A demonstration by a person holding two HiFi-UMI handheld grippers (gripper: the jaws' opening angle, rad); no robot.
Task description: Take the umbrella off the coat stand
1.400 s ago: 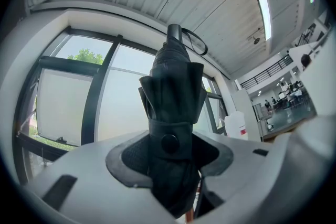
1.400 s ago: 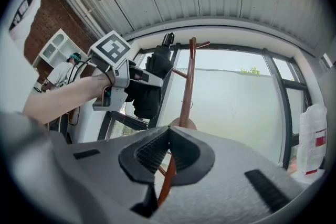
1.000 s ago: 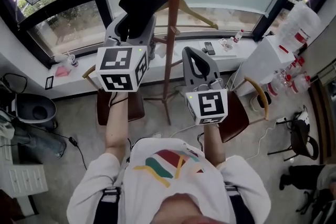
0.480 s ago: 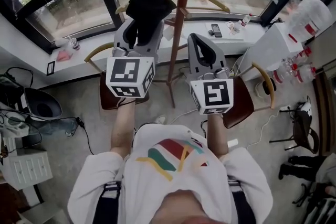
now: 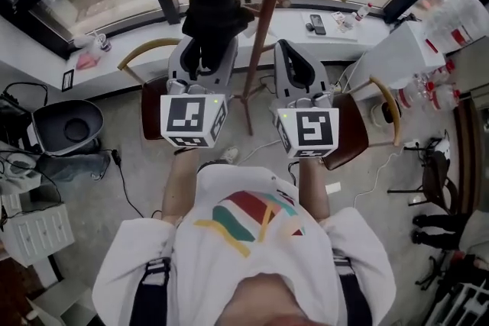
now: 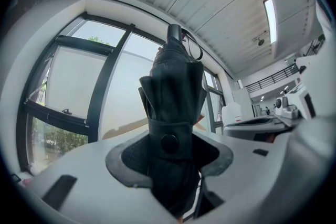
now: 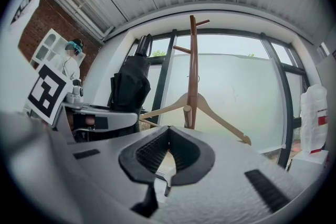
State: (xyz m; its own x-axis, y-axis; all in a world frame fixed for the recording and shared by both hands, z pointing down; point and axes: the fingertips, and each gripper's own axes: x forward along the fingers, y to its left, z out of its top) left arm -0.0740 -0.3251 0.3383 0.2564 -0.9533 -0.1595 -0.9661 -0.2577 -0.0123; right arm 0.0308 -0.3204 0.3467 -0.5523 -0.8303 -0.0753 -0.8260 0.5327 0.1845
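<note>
1. Holds the umbrella (image 6: 176,81) upright in the left claw (image 6: 170,152), clamped at its strap band (image 6: 169,136) — bundling the folds.
2. Sits just left of the coat stand (image 5: 267,4), seemingly clear of its pegs (image 7: 180,49).
3. Leaves the right claw (image 7: 168,131) pinched together and empty.

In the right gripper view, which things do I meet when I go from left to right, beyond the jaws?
person → umbrella → coat stand → white jug
</note>
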